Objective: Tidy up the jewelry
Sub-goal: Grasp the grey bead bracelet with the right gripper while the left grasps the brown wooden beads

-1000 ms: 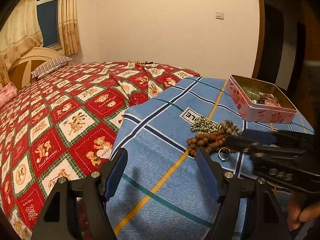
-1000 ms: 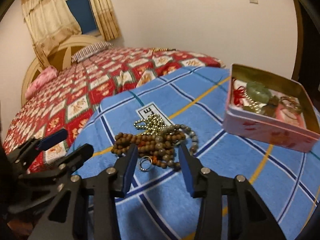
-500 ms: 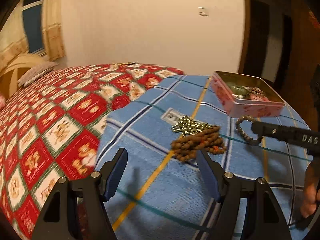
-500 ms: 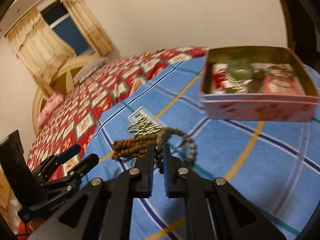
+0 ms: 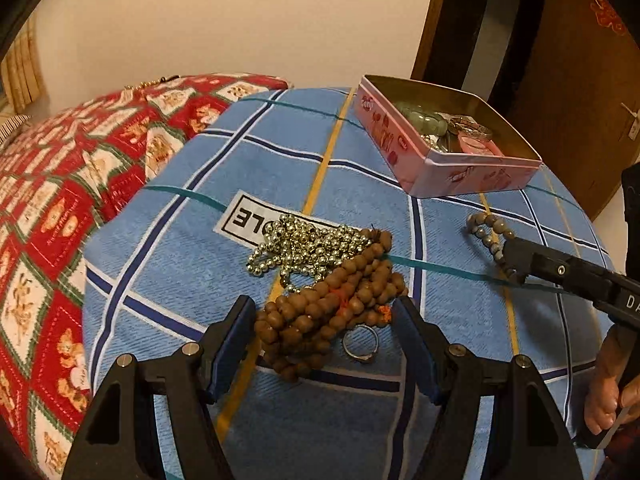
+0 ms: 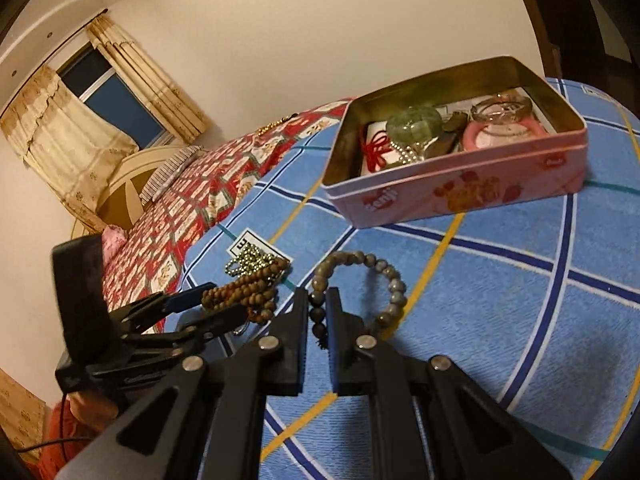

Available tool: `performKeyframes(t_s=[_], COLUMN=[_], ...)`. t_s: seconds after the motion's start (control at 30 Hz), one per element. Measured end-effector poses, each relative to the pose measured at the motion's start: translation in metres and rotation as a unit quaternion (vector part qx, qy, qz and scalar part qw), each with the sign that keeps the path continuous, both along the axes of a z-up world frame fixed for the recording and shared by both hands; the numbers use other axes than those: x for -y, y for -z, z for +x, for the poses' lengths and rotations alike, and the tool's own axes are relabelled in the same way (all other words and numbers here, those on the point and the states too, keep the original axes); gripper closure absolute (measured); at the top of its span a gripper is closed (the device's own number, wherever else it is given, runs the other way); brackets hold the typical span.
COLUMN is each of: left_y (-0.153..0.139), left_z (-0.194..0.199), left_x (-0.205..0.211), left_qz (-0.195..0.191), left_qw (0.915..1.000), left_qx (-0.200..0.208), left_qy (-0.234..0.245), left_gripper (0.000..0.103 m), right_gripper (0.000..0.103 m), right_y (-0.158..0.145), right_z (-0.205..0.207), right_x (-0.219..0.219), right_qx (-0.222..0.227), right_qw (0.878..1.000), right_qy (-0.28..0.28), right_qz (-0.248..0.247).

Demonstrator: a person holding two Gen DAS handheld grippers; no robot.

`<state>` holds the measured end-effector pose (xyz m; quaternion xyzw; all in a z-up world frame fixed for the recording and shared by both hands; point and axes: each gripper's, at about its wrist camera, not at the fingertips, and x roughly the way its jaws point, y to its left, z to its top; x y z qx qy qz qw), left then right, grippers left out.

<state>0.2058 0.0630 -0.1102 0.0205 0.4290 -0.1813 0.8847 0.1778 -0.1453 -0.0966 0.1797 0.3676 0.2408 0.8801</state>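
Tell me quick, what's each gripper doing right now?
Left gripper: closing around the brown bead strand, pads not touching it yet.
Right gripper: shut on the grey bead bracelet.

Grey bead bracelet, pinched, beside brown beads

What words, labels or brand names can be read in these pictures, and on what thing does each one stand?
"LE", upside down, then hidden by beads: white label on the blue blanket.
"DA", cut off by the picture's edge: right gripper, left wrist view.
Red brand logo: pink tin; too blurred to read for certain.
Small red badge on the tin's right end: too small to read.
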Motion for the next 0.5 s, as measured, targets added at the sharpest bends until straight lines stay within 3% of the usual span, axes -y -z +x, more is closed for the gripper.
performKeyframes(t_s=[0.1,0.17,0.2,0.4,0.5], left_y=[0.001,0.001,0.0,-0.01,-0.019], left_z=[0.0,-0.001,-0.002,-0.012,-0.018], left_x=[-0.002,-0.001,0.0,0.005,0.0], left_qz=[-0.012,-0.013,-0.013,-0.023,-0.061], left_qw=[0.9999,0.9999,0.9998,0.9989,0.9967], left_qx=[-0.003,-0.003,-0.002,0.028,0.048], left_qy=[0.008,0.009,0.014,0.029,0.022], left_gripper=[0.067,0.077,0.088,0.089,0.089], right_gripper=[0.091,0.091,0.091,0.091,0.091], right_y=[0.002,0.004,0.004,0.005,0.005], right_z=[0.001,0.003,0.004,0.005,0.007], right_x=[0.003,0.004,0.005,0.01,0.011], right_qx=[-0.004,-0.008,-0.01,-0.007,-0.008], right_qw=[1.0,1.0,1.0,1.0,1.0], right_qy=[-0.001,0.002,0.005,0.013,0.014], right_qz=[0.002,0.004,0.006,0.006,0.007])
